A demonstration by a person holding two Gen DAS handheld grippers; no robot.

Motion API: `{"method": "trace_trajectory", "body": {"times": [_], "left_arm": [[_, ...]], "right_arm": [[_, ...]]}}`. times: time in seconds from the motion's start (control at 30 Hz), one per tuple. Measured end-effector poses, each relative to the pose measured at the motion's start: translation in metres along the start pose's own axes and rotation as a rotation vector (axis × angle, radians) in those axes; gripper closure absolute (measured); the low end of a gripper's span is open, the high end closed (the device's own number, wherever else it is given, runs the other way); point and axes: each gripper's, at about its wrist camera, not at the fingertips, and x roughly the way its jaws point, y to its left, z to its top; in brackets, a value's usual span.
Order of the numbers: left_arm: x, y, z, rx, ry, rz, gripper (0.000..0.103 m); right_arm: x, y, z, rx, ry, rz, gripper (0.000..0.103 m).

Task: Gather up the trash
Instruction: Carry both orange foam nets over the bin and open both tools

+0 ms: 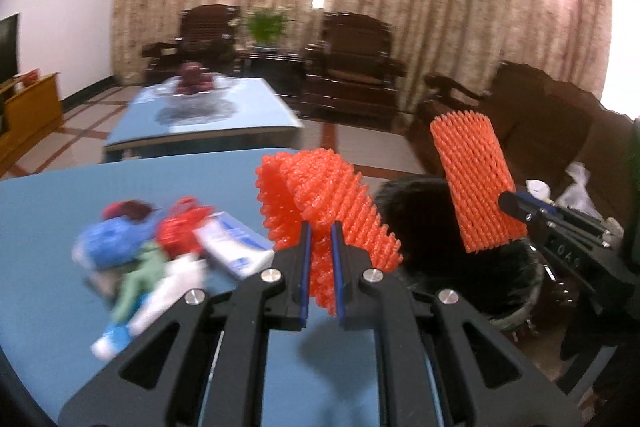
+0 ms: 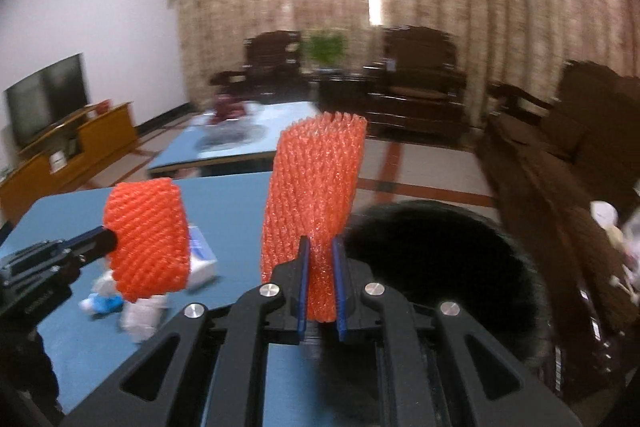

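My left gripper (image 1: 320, 239) is shut on an orange foam fruit net (image 1: 320, 195), held above the blue table (image 1: 48, 219). My right gripper (image 2: 320, 251) is shut on a second orange foam net (image 2: 316, 187), held upright near the black-lined trash bin (image 2: 432, 255). In the left wrist view the right gripper's net (image 1: 476, 183) hangs over the bin (image 1: 424, 215). In the right wrist view the left gripper's net (image 2: 148, 239) is at the left. A blurred pile of trash (image 1: 152, 251) lies on the table: blue, red, green and white wrappers and a white-blue packet (image 1: 236, 247).
A second blue table (image 1: 224, 115) with a dark red object stands farther back. Dark wooden armchairs (image 1: 352, 67) and curtains are behind. A dark sofa (image 1: 532, 119) is at the right, a TV (image 2: 44, 99) on a wooden cabinet at the left.
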Motion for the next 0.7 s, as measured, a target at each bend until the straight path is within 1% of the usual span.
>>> {"method": "trace_trajectory", "body": {"times": [0.13,0.3,0.4,0.43,0.47,0.5,0.53,0.57,0.6,0.63,0.67,0.7], "left_arm": [[0.039,-0.04,0.006,0.029,0.02,-0.076,0.094],[0.079,-0.074,0.007,0.044,0.057,-0.134,0.094],[0.095,-0.088,0.003,0.056,0.073,-0.152,0.094],[0.102,-0.093,0.003,0.063,0.081,-0.16,0.093],[0.107,-0.097,0.002,0.067,0.09,-0.165,0.089],[0.111,-0.098,0.001,0.069,0.096,-0.164,0.088],[0.115,-0.097,0.001,0.065,0.101,-0.168,0.082],[0.117,-0.095,0.001,0.061,0.108,-0.175,0.072],[0.115,-0.093,0.001,0.057,0.106,-0.175,0.067],[0.112,-0.093,0.002,0.056,0.099,-0.174,0.058],[0.109,-0.091,0.002,0.057,0.092,-0.172,0.055],[0.106,-0.086,0.001,0.06,0.088,-0.165,0.053]], "right_arm": [[0.013,-0.045,-0.006,0.035,0.024,-0.083,0.092],[0.03,-0.089,-0.016,0.087,0.059,-0.143,0.092],[0.035,-0.108,-0.023,0.1,0.068,-0.167,0.091],[0.037,-0.114,-0.023,0.102,0.073,-0.18,0.088],[0.034,-0.114,-0.03,0.104,0.073,-0.193,0.085],[0.034,-0.118,-0.031,0.109,0.073,-0.204,0.084],[0.033,-0.119,-0.034,0.113,0.074,-0.21,0.081],[0.033,-0.125,-0.037,0.122,0.074,-0.22,0.071],[0.033,-0.128,-0.037,0.129,0.073,-0.228,0.064],[0.032,-0.13,-0.038,0.134,0.068,-0.237,0.054],[0.03,-0.129,-0.038,0.135,0.065,-0.24,0.048],[0.029,-0.128,-0.039,0.135,0.062,-0.242,0.042]]}}
